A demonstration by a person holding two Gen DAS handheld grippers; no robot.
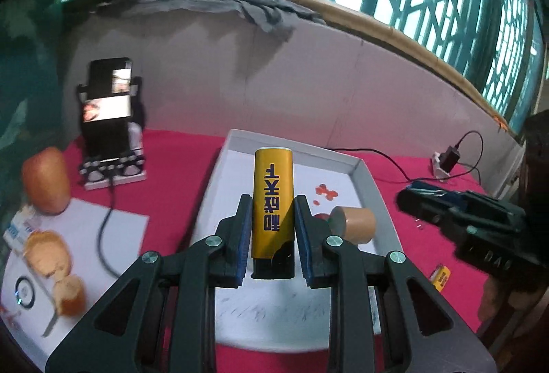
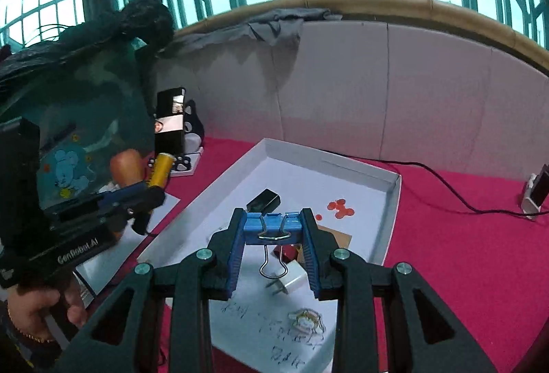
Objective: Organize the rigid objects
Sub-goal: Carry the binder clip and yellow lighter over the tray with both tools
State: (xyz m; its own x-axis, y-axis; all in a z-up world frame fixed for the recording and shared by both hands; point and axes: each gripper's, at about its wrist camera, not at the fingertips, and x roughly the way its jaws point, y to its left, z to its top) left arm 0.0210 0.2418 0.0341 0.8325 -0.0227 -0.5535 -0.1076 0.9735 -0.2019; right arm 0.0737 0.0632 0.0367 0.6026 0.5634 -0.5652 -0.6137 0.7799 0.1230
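The left tool (image 1: 271, 229) is gripping a yellow lighter (image 1: 272, 201) between its blue ribbed pads, holding it upright above the white tray (image 1: 372, 182). The right tool (image 2: 273, 229) is pinching a blue binder clip (image 2: 272, 226), whose wire handle is hanging down, also over the tray. I judge that both are carrying their things toward the tray, so the next move is asking for a lowering and a gentle opening over a bare part of the floor. The lighter is smooth, hard plastic with dark printed letters. In the tray a tan cylinder (image 1: 353, 223) is lying on its side, and a white plug (image 2: 291, 277) and a black block (image 2: 264, 199) are resting near. The table (image 2: 446, 253) is wearing a red felt-like cloth.
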